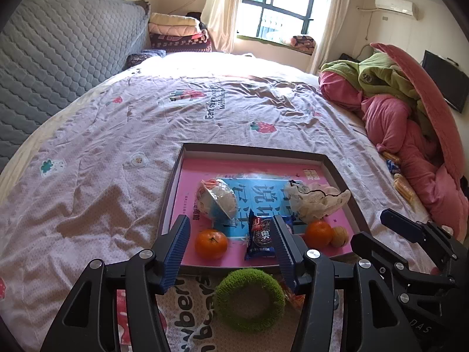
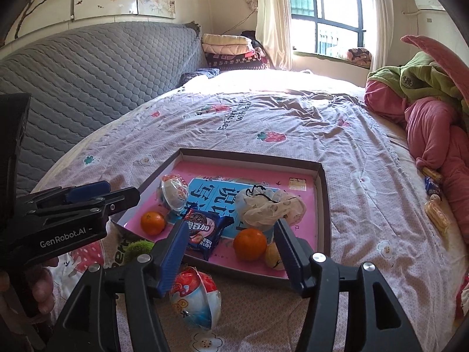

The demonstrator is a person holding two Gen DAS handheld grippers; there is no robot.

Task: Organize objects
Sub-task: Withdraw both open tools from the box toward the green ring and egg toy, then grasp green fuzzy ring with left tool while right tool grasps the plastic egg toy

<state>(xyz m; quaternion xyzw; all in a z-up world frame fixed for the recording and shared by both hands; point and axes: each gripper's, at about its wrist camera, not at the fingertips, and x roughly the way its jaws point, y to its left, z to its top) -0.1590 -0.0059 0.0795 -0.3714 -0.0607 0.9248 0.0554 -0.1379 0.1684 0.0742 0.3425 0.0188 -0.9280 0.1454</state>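
A dark-rimmed tray [image 1: 337, 170] with a pink floor lies on the bed. In it are two oranges [image 1: 211, 243] [image 1: 318, 233], a walnut [image 1: 340, 236], a blue cookie packet [image 1: 261, 239], a wrapped egg toy [image 1: 218, 201] and a crumpled white cloth [image 1: 316, 199]. My left gripper [image 1: 231, 226] hangs open above the tray's near edge, nothing between its fingers. A fuzzy green ring [image 1: 249, 299] lies on the sheet just below it. My right gripper [image 2: 231, 226] is open over the tray [image 2: 321, 205] too, empty. A second wrapped egg toy [image 2: 195, 299] lies on the sheet under it.
A heap of pink and green bedding [image 1: 404, 111] fills the bed's right side, with small snack packets [image 2: 436, 214] beside it. A grey quilted headboard [image 1: 58, 50] runs along the left. Folded blankets [image 1: 176, 29] are stacked by the window. A hand [image 2: 44, 290] holds the left gripper.
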